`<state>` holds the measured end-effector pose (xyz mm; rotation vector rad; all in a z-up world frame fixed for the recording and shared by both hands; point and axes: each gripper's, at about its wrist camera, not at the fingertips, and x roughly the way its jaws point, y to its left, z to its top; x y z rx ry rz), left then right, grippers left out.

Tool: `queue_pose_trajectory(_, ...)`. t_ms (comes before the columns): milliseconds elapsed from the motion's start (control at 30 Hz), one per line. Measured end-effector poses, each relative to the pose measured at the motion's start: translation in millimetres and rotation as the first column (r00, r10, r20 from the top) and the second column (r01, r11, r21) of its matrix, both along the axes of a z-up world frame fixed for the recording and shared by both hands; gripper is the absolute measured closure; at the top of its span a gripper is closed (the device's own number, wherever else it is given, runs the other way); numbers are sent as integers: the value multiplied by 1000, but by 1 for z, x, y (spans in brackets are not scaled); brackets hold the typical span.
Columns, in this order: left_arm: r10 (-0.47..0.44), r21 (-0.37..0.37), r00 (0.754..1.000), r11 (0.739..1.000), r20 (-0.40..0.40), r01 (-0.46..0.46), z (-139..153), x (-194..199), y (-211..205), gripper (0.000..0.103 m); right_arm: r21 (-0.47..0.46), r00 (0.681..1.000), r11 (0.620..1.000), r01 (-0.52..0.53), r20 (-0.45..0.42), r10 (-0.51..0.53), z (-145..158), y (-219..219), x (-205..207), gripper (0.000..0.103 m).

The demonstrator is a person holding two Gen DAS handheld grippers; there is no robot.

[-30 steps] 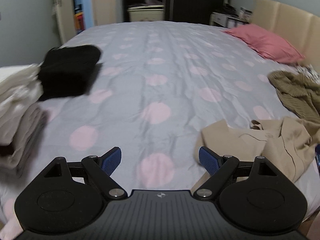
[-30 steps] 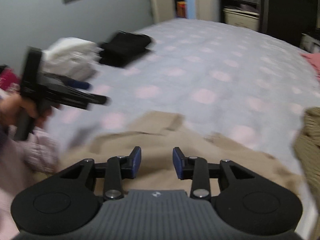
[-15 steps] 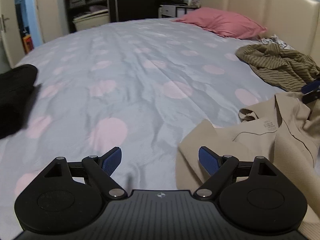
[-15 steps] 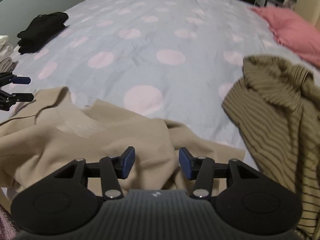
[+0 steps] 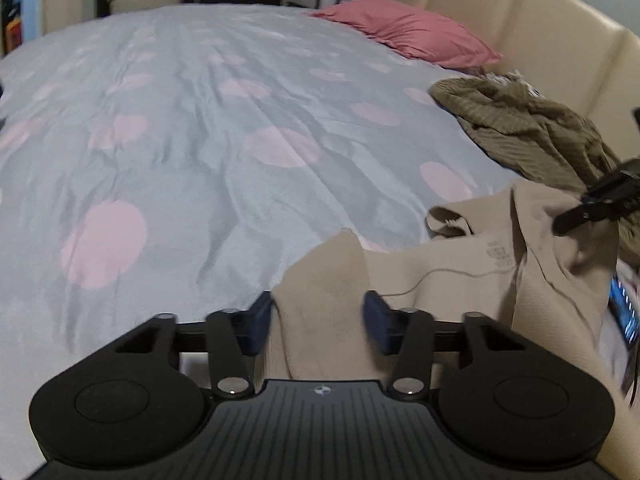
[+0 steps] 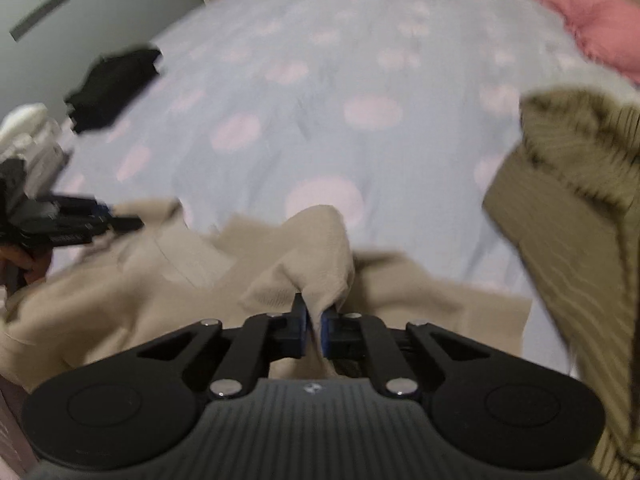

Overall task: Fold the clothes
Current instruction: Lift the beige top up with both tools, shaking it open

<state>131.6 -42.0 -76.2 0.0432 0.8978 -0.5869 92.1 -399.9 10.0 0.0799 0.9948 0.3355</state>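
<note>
- The beige garment (image 5: 460, 276) lies crumpled at the near edge of the bed (image 5: 224, 152), on its grey cover with pink dots.
- The left gripper (image 5: 318, 318) has its jaws set wide, one on each side of a corner flap of the beige garment; the cloth lies between them, not pinched.
- The right gripper (image 6: 314, 326) has its jaws nearly together, clamped on a raised fold of the beige garment (image 6: 308, 256), which bunches up just ahead of the blue pads.
- In the right wrist view the left gripper (image 6: 116, 220) sits at the garment's far left edge, blurred.
- An olive ribbed sweater (image 6: 572, 216) lies heaped just right of the beige garment; in the left wrist view it (image 5: 528, 132) lies near the cream headboard (image 5: 520, 28).
- A pink pillow (image 5: 404, 30) rests at the head of the bed.
- A folded black garment (image 6: 114, 88) and a pale stack of clothes (image 6: 24, 132) sit at the bed's far left side.
</note>
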Motion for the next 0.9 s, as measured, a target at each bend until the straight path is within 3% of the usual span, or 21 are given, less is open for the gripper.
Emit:
queue_pose_trajectory(100,40,-42,999,998,-5,-41,8,3,9,92,-14,995,1000,13,95,-11,29,4,-10,95)
queue_pose_trajectory(200,99,-79,994,992,34,-96,26,0,19,97,-70,979,997,38,205,-23,60,16,-23,95)
queue_pose_trajectory(333,163,-94,978,984,130,-152,67,-9,31,98,-154,944,987,51,331,3,101,36,-41,96)
queue_pose_trajectory(467,219,-152,947,971,234,-187,122,-20,46,99,-225,887,969,104,461,12,155,50,-63,96)
queue_pose_trajectory(633,256,-225,884,958,391,-178,200,-43,64,99,-261,790,949,180,613,19,222,67,-92,96)
queue_pose_trajectory(833,303,-299,772,942,558,-154,286,-84,83,99,-249,642,938,239,766,40,293,98,-130,96)
queue_pose_trajectory(900,312,-317,737,938,600,-139,312,-98,87,99,-249,611,936,247,790,49,311,106,-141,96)
